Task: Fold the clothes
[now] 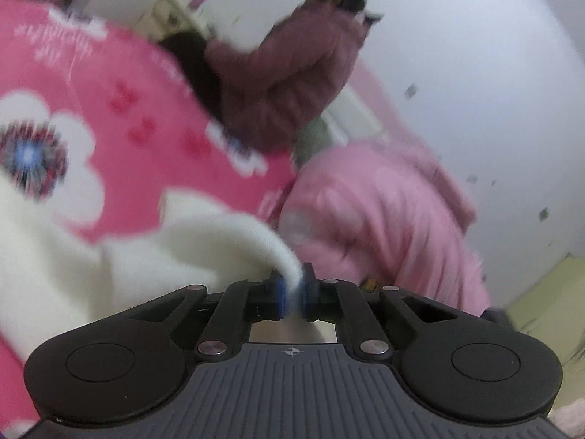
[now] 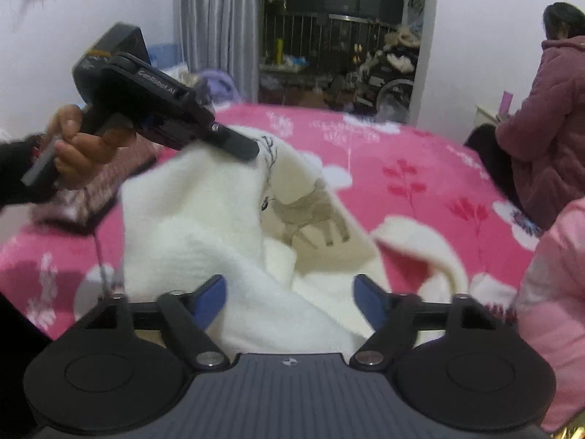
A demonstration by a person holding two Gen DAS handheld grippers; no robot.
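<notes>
Garment: a white fleece garment (image 2: 204, 226) with a deer print is draped over the pink floral bedspread (image 2: 402, 153); part of it is lifted off the bed, the rest lies bunched in the foreground of the right wrist view; one white fold trails away to the right
Left gripper (image 1: 292, 292): the blue pads are drawn together on a thin edge of the white fleece; the cloth is seen pinched between them and rising up and to the left; in the right wrist view the same tool is held in a hand (image 2: 76, 142) above the garment, with its tip at the upper edge
Right gripper (image 2: 290, 292): the fingers stand wide apart; white cloth lies below and between them, but the pads (image 2: 212, 296) are not pressed on it, so nothing is held
Step in hand, as judged: the garment is being raised by one edge so that it can be spread or doubled over; a second hold by the right gripper seems needed
How it is done well: a matching edge or corner should be sought by the right gripper, not the bunched middle; a single layer should be taken, and taken deep between the pads; the two holds should be kept level so the fleece hangs flat
Risks: thick fleece may slip from a shallow pinch; the trailing fold may be caught under the rest
Surroundings: a pink garment (image 1: 384, 212) lies just beside on the bed; a seated person (image 2: 541, 128) is at the far edge, well apart
</notes>
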